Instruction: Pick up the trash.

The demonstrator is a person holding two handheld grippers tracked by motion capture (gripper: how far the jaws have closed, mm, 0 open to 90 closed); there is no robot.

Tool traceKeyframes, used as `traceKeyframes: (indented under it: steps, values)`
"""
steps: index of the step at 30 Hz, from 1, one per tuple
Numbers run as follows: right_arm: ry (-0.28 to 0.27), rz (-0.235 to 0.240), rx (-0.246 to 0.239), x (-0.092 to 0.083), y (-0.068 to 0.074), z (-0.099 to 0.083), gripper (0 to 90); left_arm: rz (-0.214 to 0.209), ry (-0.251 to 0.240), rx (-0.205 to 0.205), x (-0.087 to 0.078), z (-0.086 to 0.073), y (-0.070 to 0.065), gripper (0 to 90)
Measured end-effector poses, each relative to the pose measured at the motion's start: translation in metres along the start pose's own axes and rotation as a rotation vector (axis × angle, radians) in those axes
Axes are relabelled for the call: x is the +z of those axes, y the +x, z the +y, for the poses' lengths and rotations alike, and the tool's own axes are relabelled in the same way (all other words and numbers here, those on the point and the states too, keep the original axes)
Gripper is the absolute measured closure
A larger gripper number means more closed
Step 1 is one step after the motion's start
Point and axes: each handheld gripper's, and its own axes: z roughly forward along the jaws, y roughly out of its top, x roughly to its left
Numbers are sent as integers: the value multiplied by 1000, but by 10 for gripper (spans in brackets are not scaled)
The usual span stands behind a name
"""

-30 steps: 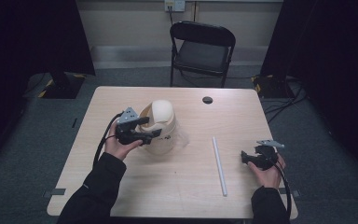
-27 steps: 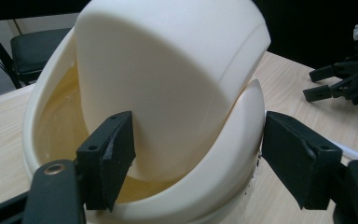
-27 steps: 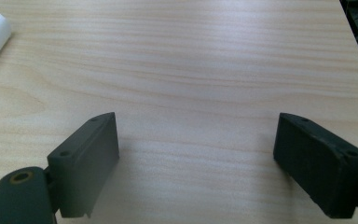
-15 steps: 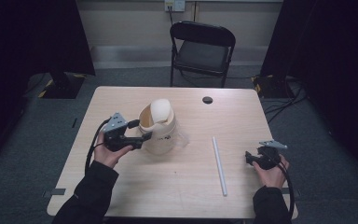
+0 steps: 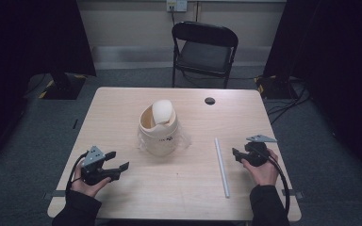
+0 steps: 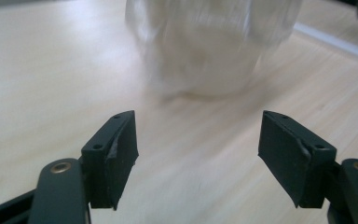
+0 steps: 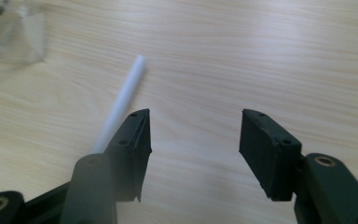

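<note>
Cup (image 5: 158, 128) w/ its lid tipped open stood upright mid-bench (image 5: 122, 103), a thin white stick (image 5: 222, 166) lying to its right. Left tool (image 5: 118, 161) sat near the bench's front-left corner, jaws apart, nothing between them. Right tool (image 5: 235, 154) was just right of the stick, jaws apart too.

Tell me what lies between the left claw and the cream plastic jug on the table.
Nothing: in the high view only bare light wooden table separates the open left claw from the cream plastic jug; the left gripper view shows the same.
</note>
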Motion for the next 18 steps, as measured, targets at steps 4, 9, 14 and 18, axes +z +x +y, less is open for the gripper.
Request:
traceKeyframes:
  steps: [4, 9, 14, 18]
  values:
    - [27, 48, -24, 10, 19, 9, 484, 35, 27, -21, 1, -14, 5, 282]
    - [81, 69, -54, 25, 38, 8, 537, 80, 55, -8, 2, -22, 7, 289]
    - [138, 53, -77, 34, 48, 5, 595, 89, 64, -19, 1, -27, 9, 292]
    - [163, 47, -85, 37, 49, 4, 637, 96, 61, -23, 2, -27, 10, 295]
